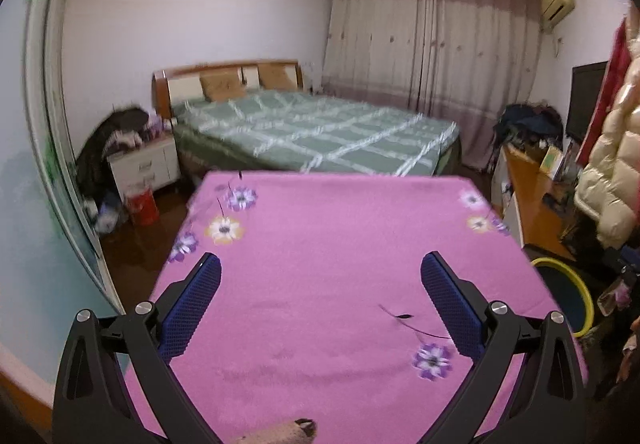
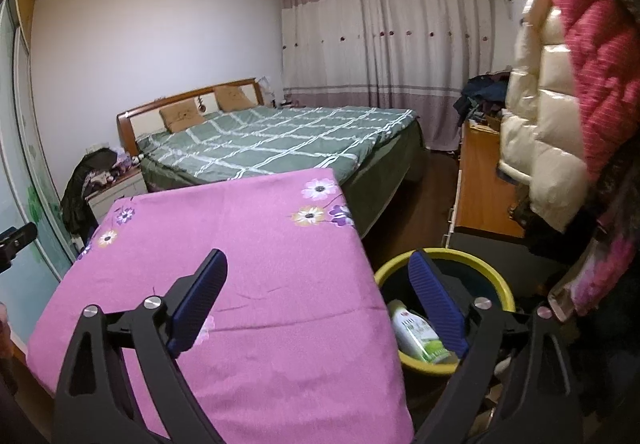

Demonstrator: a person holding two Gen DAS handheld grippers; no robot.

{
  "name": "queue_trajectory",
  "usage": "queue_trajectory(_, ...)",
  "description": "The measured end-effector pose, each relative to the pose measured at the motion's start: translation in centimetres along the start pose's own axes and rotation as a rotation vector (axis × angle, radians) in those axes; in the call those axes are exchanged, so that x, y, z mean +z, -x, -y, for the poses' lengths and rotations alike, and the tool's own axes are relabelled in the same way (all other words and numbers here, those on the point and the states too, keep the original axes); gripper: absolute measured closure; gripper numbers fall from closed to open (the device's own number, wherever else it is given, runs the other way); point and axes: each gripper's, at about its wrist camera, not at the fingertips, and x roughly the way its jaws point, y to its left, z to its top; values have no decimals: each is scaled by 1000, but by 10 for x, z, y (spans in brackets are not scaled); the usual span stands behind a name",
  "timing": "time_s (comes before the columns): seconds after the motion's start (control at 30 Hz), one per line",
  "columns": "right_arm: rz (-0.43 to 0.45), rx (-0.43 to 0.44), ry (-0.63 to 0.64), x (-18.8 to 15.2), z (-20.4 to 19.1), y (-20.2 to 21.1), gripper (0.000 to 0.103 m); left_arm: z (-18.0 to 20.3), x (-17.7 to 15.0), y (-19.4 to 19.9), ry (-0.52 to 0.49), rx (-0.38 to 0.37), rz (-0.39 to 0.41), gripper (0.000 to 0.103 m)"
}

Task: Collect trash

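Grippers both hanging over pink flowered tablecloth (image 1: 320,244). Left gripper (image 1: 320,264) is holding its fingers spread wide, nothing between them. Right gripper (image 2: 318,264) is likewise gaping empty, straddling the table's right edge. Yellow-rimmed bin (image 2: 490,273) is sitting on the floor just beside that edge; white bottle with green label (image 2: 416,336) is lying inside it.

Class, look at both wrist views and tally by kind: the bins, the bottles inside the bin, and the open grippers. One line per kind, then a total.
Yellow-rimmed round plastic bin: 1
White plastic bottle with green label, in the bin: 1
Open grippers: 2, left gripper and right gripper
Total: 4
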Motion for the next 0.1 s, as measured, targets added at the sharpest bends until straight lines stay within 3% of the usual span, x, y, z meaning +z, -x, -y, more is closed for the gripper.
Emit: queue_trajectory(0.1,-35,27,30,8,-14,-39,15,-10,2,-52,-16,81,-66,5)
